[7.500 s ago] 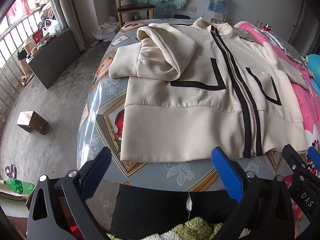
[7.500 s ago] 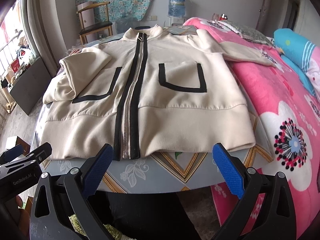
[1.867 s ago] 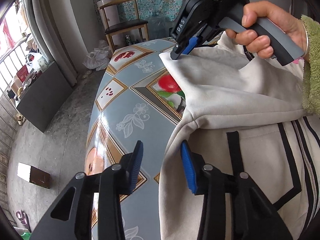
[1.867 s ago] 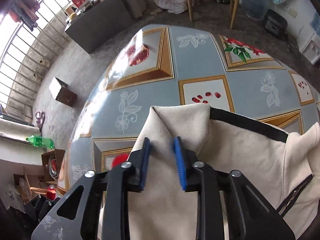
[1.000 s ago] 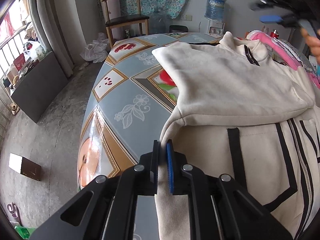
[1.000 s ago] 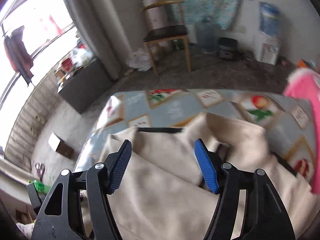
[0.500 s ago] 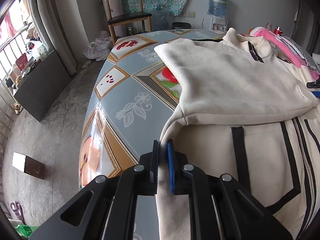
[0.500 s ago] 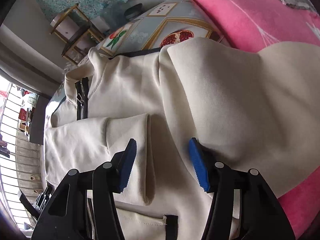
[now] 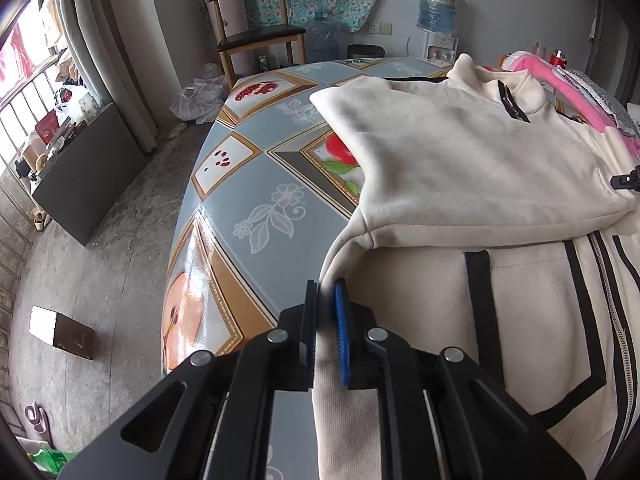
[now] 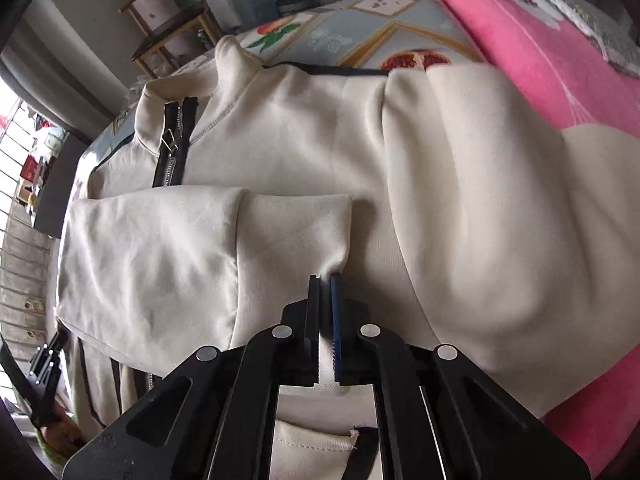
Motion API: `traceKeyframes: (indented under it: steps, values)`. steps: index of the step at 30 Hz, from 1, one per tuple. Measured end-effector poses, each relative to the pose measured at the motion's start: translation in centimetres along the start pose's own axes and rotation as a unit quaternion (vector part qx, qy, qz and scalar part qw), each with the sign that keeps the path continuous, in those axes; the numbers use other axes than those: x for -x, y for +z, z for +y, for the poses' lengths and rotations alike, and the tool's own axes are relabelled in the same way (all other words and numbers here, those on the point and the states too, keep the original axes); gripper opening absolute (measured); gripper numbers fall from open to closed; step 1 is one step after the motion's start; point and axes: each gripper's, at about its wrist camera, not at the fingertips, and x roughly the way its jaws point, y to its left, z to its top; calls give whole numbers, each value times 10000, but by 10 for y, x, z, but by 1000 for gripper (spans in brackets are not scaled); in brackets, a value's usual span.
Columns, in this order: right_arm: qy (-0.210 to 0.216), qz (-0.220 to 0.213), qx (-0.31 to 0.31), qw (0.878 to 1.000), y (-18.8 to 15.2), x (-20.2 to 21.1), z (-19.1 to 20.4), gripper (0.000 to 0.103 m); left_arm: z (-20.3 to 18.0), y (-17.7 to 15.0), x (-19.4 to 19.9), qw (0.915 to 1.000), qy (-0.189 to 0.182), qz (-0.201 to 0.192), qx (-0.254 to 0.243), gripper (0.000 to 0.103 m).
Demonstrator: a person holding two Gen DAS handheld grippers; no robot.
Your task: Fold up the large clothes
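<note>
A: Left wrist view: the cream jacket (image 9: 460,168) lies on the patterned table (image 9: 256,184), its left sleeve (image 9: 472,152) folded across the chest. What differs from a second ago?

B: The sleeve lies where it lay then. The change is on the other side. The right gripper (image 10: 325,280), a second ago raised over the garment with its jaws wide, has come down to the folded sleeve's cuff (image 10: 296,232), and its jaws have closed on it.

A: And the state of that gripper now?

B: Right wrist view: the jaws are nearly together, with a thin fold from the cuff's corner pinched between the blue pads (image 10: 335,312). The cloth puckers upward at the tips, which suggests a firm hold.

A: The left gripper (image 9: 327,286)?

B: Also clamped, as it was a second ago. Its pads grip the jacket's side edge just below the armpit fold, at the table-side margin of the garment.

A: Meaning for the task?

B: Probably the first sleeve fold is being adjusted or tightened, with one hand anchoring the body. The right sleeve (image 10: 500,208) is not yet folded; it drapes onto the pink blanket (image 10: 552,52).

A: Position of the zip?

B: The zipper (image 10: 172,160) runs up to the collar, partly covered by the folded sleeve.
</note>
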Motion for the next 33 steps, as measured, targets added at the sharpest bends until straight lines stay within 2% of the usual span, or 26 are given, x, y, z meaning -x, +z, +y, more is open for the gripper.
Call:
traceKeyframes:
  steps: [4,6,8,12,14,16,19,21,24,27,30,33]
  values:
    - [102,-883,284,9956,9,49,18,4,-1,0,0,10000,43,-17,-66,10]
    - [69,-1113,310,9933,9,61,20,4,-1,0,0,10000,48,-20,-72,10]
    - [45,-998,179,9948,5,51,12,4,-1,0,0,10000,37,-20,-55,10]
    - [-370,-455,100,9982,-10,-1,-4,6,0,-1,1,10000,3,-5,-89,10]
    - [-403,-496,27,9980,-16,2,-9,7,2,-1,4,9999,-72,14,-117,11]
    - [-628,-711,49,9955,-18,18,-4,15,7,0,11,9998,-177,76,-60,17]
    - [-813,-1067,272,9906,-19,45,11,26,21,2,30,9991,-394,-5,138,33]
    - [-656,-1200,462,9895,-18,56,25,34,27,7,44,9987,-460,-134,192,48]
    - [-314,-1176,800,9893,-16,50,51,43,25,23,58,9980,-556,-293,103,56]
    - [-170,-946,1033,9900,-25,24,71,43,14,44,57,9966,-794,-235,16,62]
    - [-282,-508,1150,9917,-39,-10,75,44,-3,61,52,9952,-970,-93,-104,64]
    - [-470,-634,1373,9874,-48,-10,78,44,-20,78,49,9948,-967,-157,-282,69]
